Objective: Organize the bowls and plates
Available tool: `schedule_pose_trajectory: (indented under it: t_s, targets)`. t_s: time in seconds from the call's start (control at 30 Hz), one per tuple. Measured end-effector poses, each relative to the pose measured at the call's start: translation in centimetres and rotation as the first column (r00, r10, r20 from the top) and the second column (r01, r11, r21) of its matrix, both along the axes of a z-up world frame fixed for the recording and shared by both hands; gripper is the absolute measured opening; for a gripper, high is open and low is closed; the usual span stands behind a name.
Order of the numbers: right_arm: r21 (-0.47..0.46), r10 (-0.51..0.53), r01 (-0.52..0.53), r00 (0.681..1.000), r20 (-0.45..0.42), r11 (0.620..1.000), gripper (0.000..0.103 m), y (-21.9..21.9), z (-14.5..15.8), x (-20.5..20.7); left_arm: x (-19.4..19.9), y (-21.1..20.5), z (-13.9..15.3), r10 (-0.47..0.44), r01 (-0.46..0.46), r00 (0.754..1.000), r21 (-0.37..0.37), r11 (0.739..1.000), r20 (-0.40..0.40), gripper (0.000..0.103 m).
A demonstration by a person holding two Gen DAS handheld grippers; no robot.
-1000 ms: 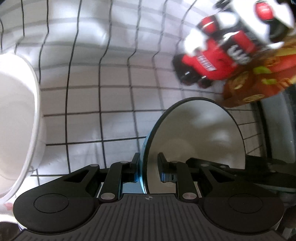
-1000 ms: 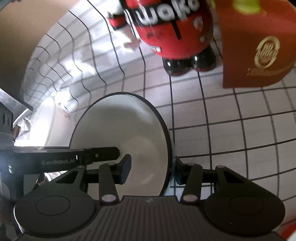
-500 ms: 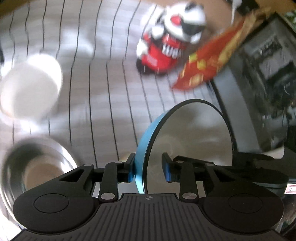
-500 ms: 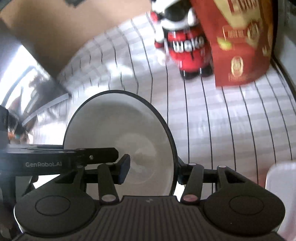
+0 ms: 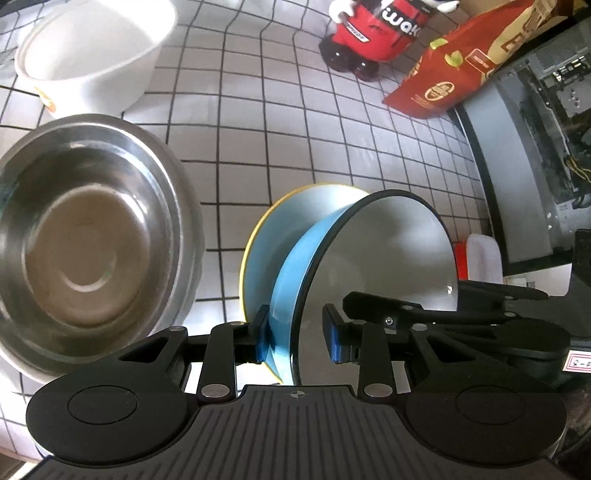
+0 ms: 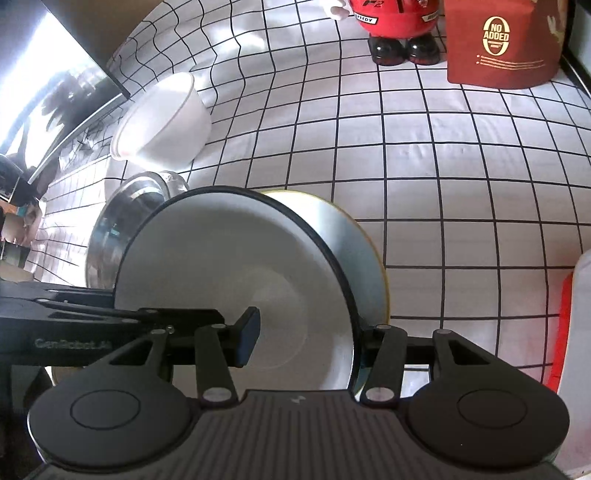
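A blue bowl with a white inside and dark rim point(image 5: 376, 266) is held between both grippers, one on each side of its rim. My left gripper point(image 5: 297, 338) is shut on its rim; my right gripper point(image 6: 306, 338) is shut on the opposite rim point(image 6: 236, 280). The bowl hangs just above a blue plate with a yellow rim point(image 5: 273, 236), which lies on the tiled cloth and also shows in the right wrist view point(image 6: 354, 243). A steel bowl point(image 5: 85, 236) sits to the left of it point(image 6: 122, 221). A white bowl point(image 5: 96, 55) stands farther back point(image 6: 162, 125).
A red toy figure point(image 5: 376, 33) and a red snack bag point(image 5: 461, 66) stand at the back of the checked cloth point(image 6: 443, 177). A monitor point(image 5: 535, 158) is at the right. A white and red container point(image 6: 580, 354) sits at the near right.
Both grippers carried the blue bowl back and down from near the toy to just above the yellow-rimmed plate. The steel bowl and the plate have come into view.
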State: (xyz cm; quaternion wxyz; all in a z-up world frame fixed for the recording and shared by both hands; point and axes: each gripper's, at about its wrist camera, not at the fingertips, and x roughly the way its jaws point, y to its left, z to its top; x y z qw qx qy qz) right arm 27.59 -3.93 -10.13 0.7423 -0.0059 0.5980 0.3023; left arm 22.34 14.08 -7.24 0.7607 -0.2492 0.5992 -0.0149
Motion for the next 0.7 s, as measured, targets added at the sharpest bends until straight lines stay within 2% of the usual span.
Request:
schedule_pose_trajectory:
  t_s: [0.3,0.57,0.7]
  targets:
    - [0.006,0.009,-0.009,1.000,-0.010,1.000,0.050,0.7,-0.6,0.6,-0.2,1.1,0.2,0.039,-0.039,0.999,-0.026,0.999,0.016,0.027]
    - [0.022,-0.015,0.014,1.000,0.020,1.000,0.051,-0.6,1.0,0.8,-0.3,1.5,0.6,0.039,-0.038,0.999,-0.022,0.999,0.014,0.026]
    - [0.047,-0.032,0.032,0.999,-0.002,0.998,0.051,-1.3,1.1,1.3,0.2,1.5,0.5,0.030,-0.030,1.000,-0.018,0.999,0.007,0.026]
